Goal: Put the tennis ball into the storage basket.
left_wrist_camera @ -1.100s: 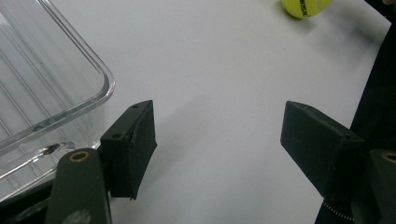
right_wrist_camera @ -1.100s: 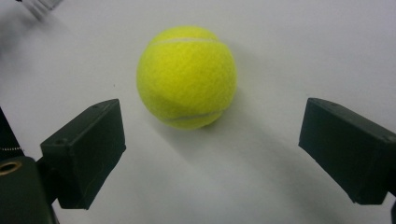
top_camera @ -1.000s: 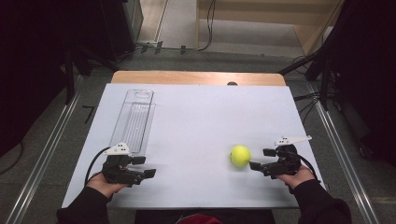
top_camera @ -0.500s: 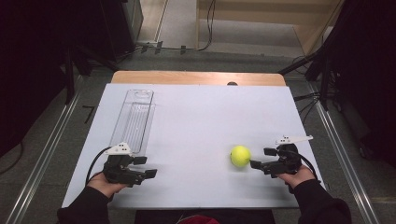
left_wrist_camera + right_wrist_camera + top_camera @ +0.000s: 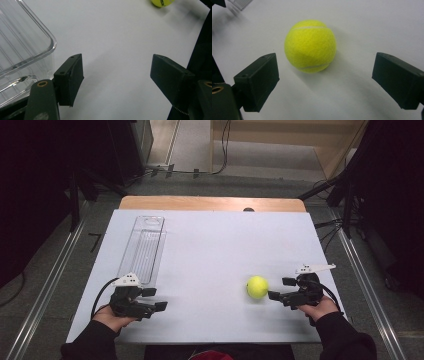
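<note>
- The bench point(image 5: 210, 250), covered with a white sheet, carries everything; a strip of its wooden top shows at the 12 o'clock edge, with a small dark knob point(image 5: 248, 210) on that edge.
- A clear plastic tray point(image 5: 142, 249) lies lengthwise on the sheet at about 10 o'clock from the middle, its ribbed floor bare and nothing inside it. Its rounded near corner point(image 5: 37, 47) sits just beside the left gripper's jaws.
- The left gripper point(image 5: 154, 299) rests at 7 o'clock on the bench, jaws spread wide with only bare sheet between them, pointing toward 3 o'clock.
- The right gripper point(image 5: 281, 288) rests at 4 o'clock, jaws also spread wide and gripping nothing, pointing toward 9 o'clock at the ball.
- The yellow tennis ball point(image 5: 257, 287) sits on the sheet at about 4 o'clock from the middle, just ahead of the right gripper's jaws and apart from them point(image 5: 310, 46). Open sheet lies between the ball and the tray; nothing stands in the way.
</note>
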Available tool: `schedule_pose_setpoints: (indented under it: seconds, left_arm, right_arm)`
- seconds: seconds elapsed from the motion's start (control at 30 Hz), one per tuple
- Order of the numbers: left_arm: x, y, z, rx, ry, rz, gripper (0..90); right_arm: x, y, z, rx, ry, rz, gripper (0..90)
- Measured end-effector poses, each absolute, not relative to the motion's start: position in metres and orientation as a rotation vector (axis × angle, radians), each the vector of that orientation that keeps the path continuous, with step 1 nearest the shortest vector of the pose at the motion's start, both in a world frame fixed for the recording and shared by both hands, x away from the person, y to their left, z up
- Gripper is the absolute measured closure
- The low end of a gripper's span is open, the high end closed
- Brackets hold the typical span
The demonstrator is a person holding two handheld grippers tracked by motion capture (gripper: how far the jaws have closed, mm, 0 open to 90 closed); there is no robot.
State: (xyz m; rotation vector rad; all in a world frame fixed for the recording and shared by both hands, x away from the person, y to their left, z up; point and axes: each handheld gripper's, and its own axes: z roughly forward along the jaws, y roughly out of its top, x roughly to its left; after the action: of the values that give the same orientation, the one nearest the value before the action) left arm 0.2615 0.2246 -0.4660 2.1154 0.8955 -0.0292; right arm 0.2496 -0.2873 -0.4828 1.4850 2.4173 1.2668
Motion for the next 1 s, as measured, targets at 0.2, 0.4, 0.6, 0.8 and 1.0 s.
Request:
schedule_pose_setpoints:
  seconds: [0.2, 0.4, 0.6, 0.8, 1.0]
  left_arm:
    - [0.260, 0.224, -0.466, 2.128, 0.889, -0.017, 27.1]
    - [0.261, 0.224, -0.467, 2.129, 0.890, -0.022, 27.1]
    - [0.261, 0.225, -0.467, 2.125, 0.895, -0.017, 27.1]
    - [0.261, 0.226, -0.467, 2.125, 0.897, -0.016, 27.1]
    - [0.261, 0.226, -0.467, 2.128, 0.901, -0.016, 27.2]
  right_arm:
    - [0.250, -0.287, -0.483, 1.482, 2.422, 1.262, 5.3]
    - [0.250, -0.287, -0.482, 1.480, 2.424, 1.268, 5.3]
    - [0.250, -0.286, -0.482, 1.478, 2.425, 1.266, 5.3]
    - [0.252, -0.286, -0.478, 1.464, 2.400, 1.265, 5.4]
    - [0.255, -0.282, -0.472, 1.425, 2.390, 1.277, 5.4]
